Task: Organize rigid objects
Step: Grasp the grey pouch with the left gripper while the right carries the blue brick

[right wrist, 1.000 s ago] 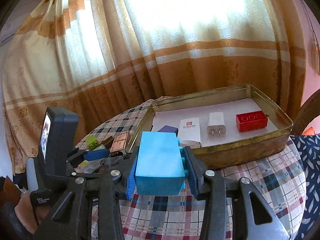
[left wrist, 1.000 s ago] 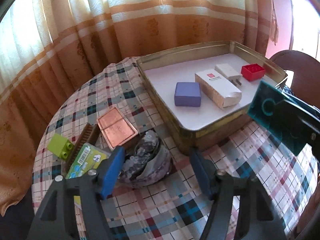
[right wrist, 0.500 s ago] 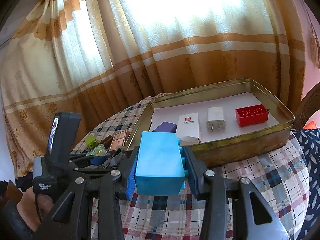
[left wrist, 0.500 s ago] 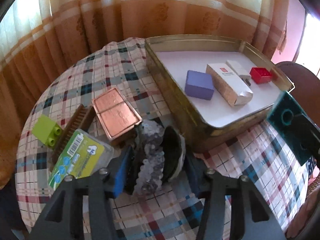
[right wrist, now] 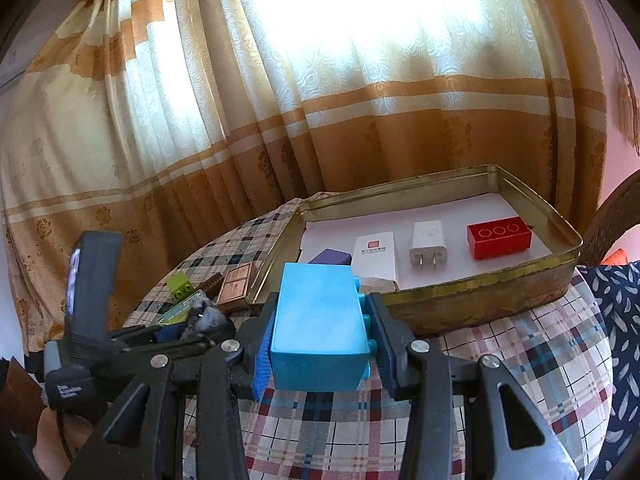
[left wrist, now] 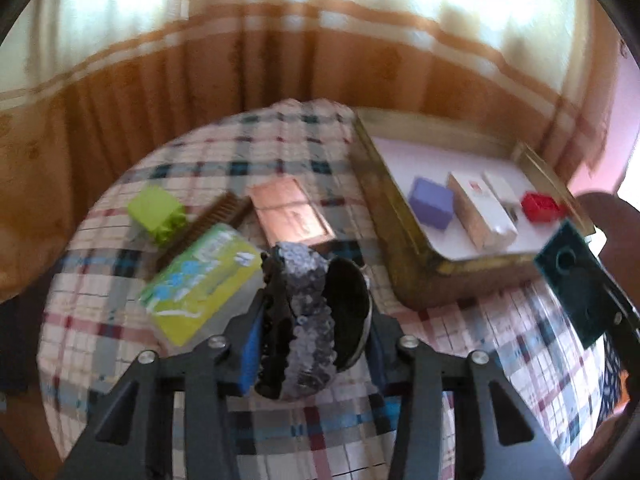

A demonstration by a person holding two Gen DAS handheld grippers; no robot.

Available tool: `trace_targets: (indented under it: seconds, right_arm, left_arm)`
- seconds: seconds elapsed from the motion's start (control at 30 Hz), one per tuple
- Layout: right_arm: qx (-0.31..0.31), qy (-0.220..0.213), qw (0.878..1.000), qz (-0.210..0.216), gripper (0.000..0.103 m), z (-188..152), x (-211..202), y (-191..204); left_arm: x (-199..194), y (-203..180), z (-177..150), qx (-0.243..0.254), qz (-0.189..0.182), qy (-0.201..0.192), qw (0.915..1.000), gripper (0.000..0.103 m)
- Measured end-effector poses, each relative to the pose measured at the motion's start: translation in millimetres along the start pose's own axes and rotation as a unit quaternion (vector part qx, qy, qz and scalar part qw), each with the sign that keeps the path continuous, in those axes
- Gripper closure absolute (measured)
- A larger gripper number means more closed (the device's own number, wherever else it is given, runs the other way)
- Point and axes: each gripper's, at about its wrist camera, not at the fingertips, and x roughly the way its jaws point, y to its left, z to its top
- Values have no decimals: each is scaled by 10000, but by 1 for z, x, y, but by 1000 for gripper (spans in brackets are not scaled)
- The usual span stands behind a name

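Since the earlier frame, the left claw has been closed on the sequined pouch. The tin tray lies up-right. The right claw is clamped on the blue block, nearer the tray.

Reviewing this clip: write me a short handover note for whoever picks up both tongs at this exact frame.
Left tongs: shut on the black-and-silver sequined hair clip, over the plaid tablecloth.
Right tongs: shut on the light blue plastic building brick, held in front of the gold metal tray.
Done, in tray: purple block, white carton, white charger plug, red brick.
Left on the cloth: lime green brick, brown comb, copper-coloured tin, green packet; both held items are unplaced.
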Motion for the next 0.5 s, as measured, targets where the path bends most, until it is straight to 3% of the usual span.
trace_targets:
  seconds: [0.23,0.5]
  right_arm:
    - [-83,-84,9999,-69,58,0,-4,4]
    - [-110,-175,9997,-120,58,0,-8,6]
  left_arm:
    - [-26,5,-3,-188,741,-721,9945,60]
    - [-32,2,-4,-89,967,-889,9913,60]
